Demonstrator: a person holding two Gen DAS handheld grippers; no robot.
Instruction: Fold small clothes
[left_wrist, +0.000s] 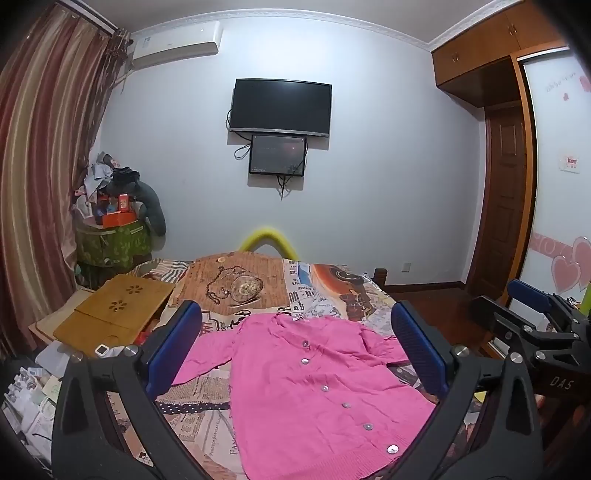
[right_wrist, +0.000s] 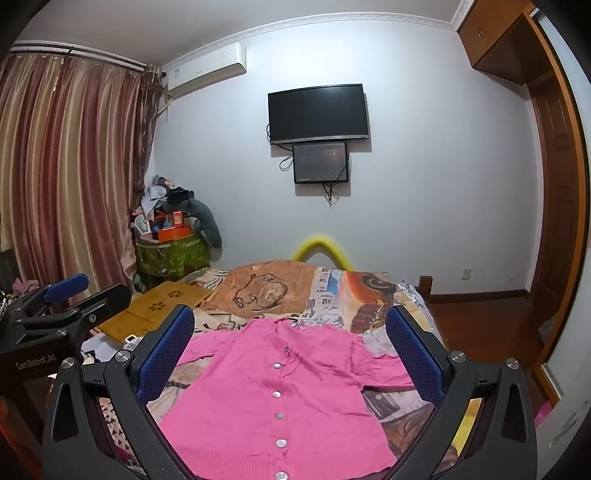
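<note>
A small pink buttoned cardigan (left_wrist: 306, 391) lies flat and face up on the patterned bed cover (left_wrist: 236, 288), collar toward the far wall, sleeves spread to both sides. It also shows in the right wrist view (right_wrist: 280, 398). My left gripper (left_wrist: 295, 339) is open and empty, hovering above the cardigan's near part. My right gripper (right_wrist: 291, 343) is open and empty, hovering above the cardigan too. The right gripper shows at the right edge of the left wrist view (left_wrist: 532, 314), and the left gripper at the left edge of the right wrist view (right_wrist: 62, 295).
A wooden lap tray (left_wrist: 114, 310) lies on the bed's left side. A green bin piled with boxes and clothes (left_wrist: 110, 236) stands by the curtain. A yellow foam arch (left_wrist: 267, 242) rises at the bed's far end. Wooden floor and wardrobe (left_wrist: 502, 206) are on the right.
</note>
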